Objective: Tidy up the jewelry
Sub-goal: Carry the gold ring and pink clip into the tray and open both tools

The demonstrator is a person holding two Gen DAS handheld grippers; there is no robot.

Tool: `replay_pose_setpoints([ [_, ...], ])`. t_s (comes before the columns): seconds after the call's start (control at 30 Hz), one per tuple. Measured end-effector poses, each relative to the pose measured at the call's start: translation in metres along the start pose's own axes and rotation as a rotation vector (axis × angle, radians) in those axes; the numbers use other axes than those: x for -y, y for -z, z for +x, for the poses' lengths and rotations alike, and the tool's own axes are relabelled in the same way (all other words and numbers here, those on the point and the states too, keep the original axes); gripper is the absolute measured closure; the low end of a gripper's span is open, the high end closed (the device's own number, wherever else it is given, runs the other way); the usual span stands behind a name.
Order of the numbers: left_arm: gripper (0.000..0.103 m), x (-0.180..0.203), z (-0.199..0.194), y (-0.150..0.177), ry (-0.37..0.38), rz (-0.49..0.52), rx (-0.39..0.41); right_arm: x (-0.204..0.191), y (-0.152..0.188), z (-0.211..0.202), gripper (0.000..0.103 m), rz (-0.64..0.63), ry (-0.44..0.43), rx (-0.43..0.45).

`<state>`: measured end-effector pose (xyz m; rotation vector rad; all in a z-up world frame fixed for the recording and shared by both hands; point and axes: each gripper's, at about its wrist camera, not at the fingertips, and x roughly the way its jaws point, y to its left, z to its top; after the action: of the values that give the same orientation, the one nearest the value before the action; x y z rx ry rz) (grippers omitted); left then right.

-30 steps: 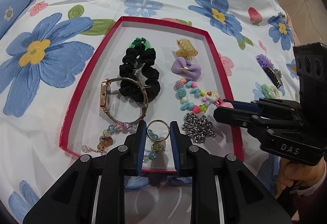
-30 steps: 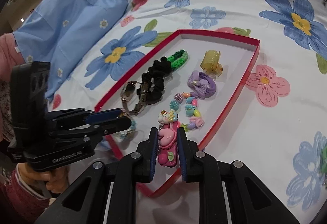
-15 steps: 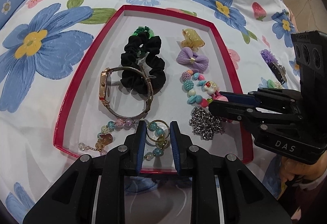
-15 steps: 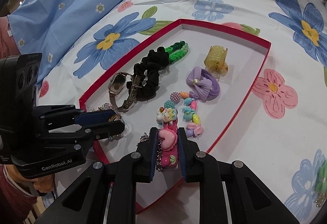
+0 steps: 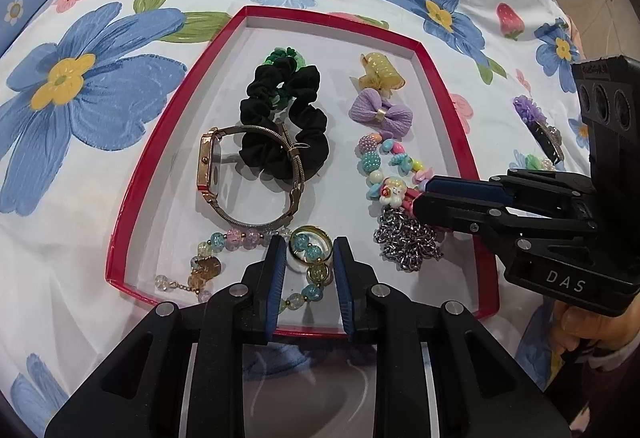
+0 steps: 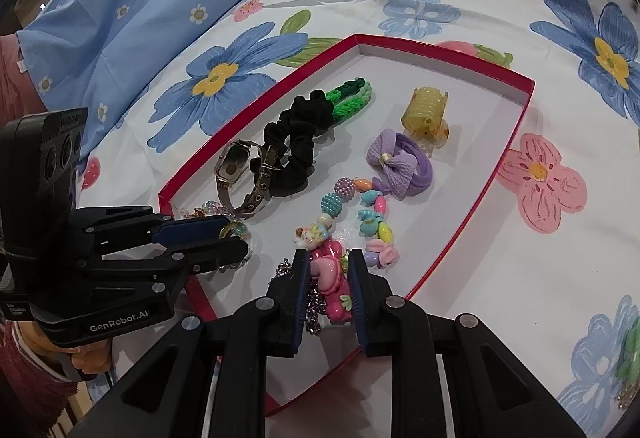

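A shallow red-rimmed box (image 5: 136, 174) lies on a bed sheet printed with big blue flowers (image 5: 92, 94), and both claws hang over its near edge. The left claw (image 5: 308, 258) is narrow, its two blue pads on either side of a gold ring (image 5: 311, 247) that sits on a pastel bead bracelet (image 5: 224, 242). Whether the pads actually press on the ring I cannot tell. The right claw (image 6: 329, 278) has its pads on the two sides of a pink hair clip (image 6: 332, 278). Its jaws have just been opening a little with the clip between them, and I cannot say whether the grip is loosened. A silver chain (image 5: 408, 244) lies heaped just under and to the left of that clip.

Farther into the box, on the left, lies a gold-cased watch (image 5: 248, 174), with a black scrunchie (image 5: 288, 126) touching its strap and a green braided tie (image 6: 352, 98) beyond. On the right lie a colourful bead bracelet (image 6: 372, 214), a purple bow tie (image 6: 400, 162) and, farthest, a yellow claw clip (image 6: 426, 114). Outside the box, off to the right on the sheet, lies a purple-flowered clip (image 5: 540, 122).
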<state>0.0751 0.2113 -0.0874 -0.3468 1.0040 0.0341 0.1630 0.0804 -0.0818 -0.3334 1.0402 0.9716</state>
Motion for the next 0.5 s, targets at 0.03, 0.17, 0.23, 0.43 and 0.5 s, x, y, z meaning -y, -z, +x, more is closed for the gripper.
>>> replay_pose_setpoints([
  [0.03, 0.081, 0.0, 0.0, 0.0, 0.0, 0.0, 0.001, 0.0, 0.0, 0.0, 0.082, -0.001, 0.001, 0.0],
  [0.17, 0.081, 0.0, 0.001, 0.001, 0.001, -0.001, 0.0, 0.0, 0.0, 0.0, 0.082, -0.001, 0.001, 0.001],
  [0.23, 0.081, 0.0, 0.0, 0.0, -0.001, 0.0, 0.0, 0.0, 0.0, 0.0, 0.082, -0.002, 0.002, 0.0],
  [0.43, 0.077, -0.001, -0.006, 0.001, -0.003, -0.008, 0.005, -0.001, 0.001, -0.002, 0.081, 0.001, 0.001, 0.005],
  [0.5, 0.075, -0.001, -0.011, 0.003, -0.001, -0.012, 0.014, 0.0, 0.001, -0.004, 0.079, 0.008, -0.005, 0.014],
])
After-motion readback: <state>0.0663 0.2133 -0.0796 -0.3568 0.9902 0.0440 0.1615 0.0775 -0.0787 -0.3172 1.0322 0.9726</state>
